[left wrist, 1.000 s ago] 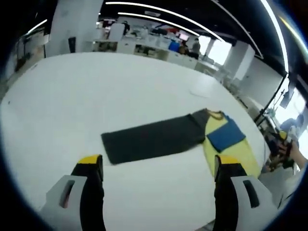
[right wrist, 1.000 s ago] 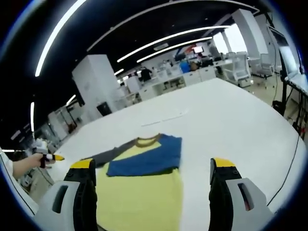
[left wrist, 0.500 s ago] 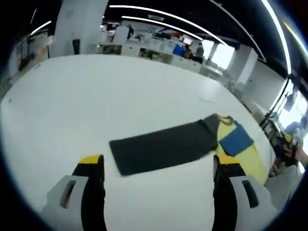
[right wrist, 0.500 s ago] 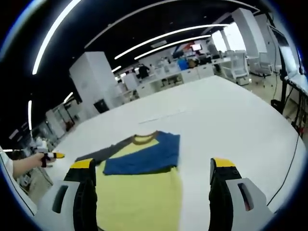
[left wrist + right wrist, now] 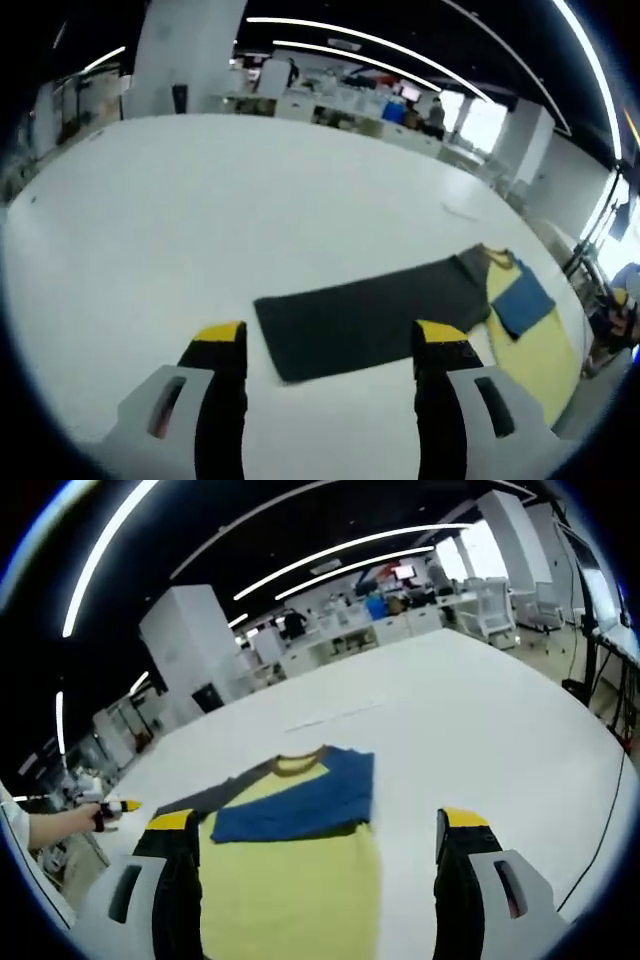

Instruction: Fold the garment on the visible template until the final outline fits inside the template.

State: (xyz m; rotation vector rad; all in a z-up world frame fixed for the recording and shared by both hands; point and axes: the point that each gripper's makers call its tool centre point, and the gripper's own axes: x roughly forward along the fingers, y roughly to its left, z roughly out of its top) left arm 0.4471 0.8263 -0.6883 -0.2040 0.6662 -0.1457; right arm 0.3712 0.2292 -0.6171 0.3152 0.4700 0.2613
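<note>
- Left gripper view gives us our left gripper (image 5: 328,350) hovering above the white table (image 5: 200,210), its yellow-tipped jaws spread wide with nothing between them.
- We see the garment (image 5: 520,320), a yellow shirt, lying flat toward the table's right edge in this view; its dark grey sleeve (image 5: 375,318) stretches out long and flat across the table, and the sleeve's free end lies between our jaw tips.
- A blue sleeve (image 5: 522,300) is folded over the yellow body, and the neckline sits beside it.
- At that same right edge, our right gripper (image 5: 612,318) shows small and blurred, held off the table.
- Right gripper view has our right gripper (image 5: 312,825) with its jaws equally wide apart and holding nothing, poised over the yellow body of the garment (image 5: 290,880), which lies close to the near edge.
- The blue sleeve (image 5: 300,805) lies across the chest here, and the grey sleeve (image 5: 215,795) runs off toward the left edge.
- Beyond that left edge a hand (image 5: 60,825) holds the left gripper (image 5: 118,806); from here we cannot tell how its jaws stand.
- A thin pale strip (image 5: 335,716) lies on the table past the collar; we cannot tell what it is.
- Behind the table stand a white cabinet (image 5: 195,645), desks and a few people, with long ceiling lights (image 5: 330,555) overhead.
</note>
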